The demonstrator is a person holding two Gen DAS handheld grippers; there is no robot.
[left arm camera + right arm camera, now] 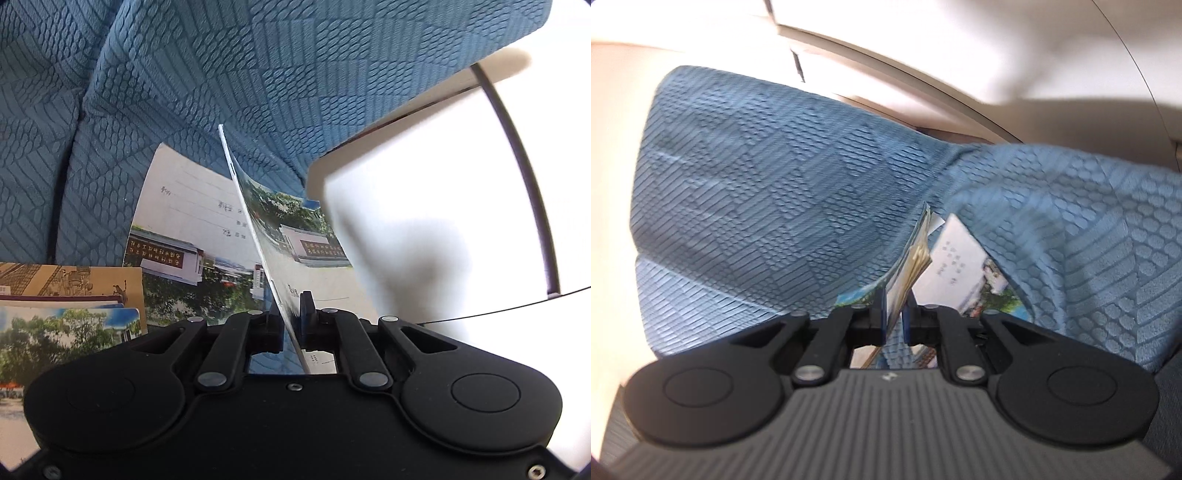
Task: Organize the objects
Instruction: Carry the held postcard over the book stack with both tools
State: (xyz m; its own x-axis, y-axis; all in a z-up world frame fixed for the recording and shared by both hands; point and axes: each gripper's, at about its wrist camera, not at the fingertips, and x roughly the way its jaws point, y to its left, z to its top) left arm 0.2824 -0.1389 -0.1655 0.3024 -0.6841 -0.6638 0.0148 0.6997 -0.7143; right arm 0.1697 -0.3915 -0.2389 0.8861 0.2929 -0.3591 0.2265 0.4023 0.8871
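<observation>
Blue sofa (184,92): L tongs (291,314) pinch postcard (295,229), R tongs (894,314) clamp card stack (916,258).

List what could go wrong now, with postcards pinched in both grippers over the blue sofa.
1. The left gripper pinches one card by its edge; it already bows and could crease.
2. The right gripper clamps a fanned stack; inner cards may slip out.
3. A loose card lies close beneath and could get swept.

— What's shown? A photo card (295,236) stands on edge, bowed, lifted above another card (184,221) lying flat on a blue sofa (184,92).

— And right? A card stack (908,258) held upright, edges fanned, over the sofa.
</observation>
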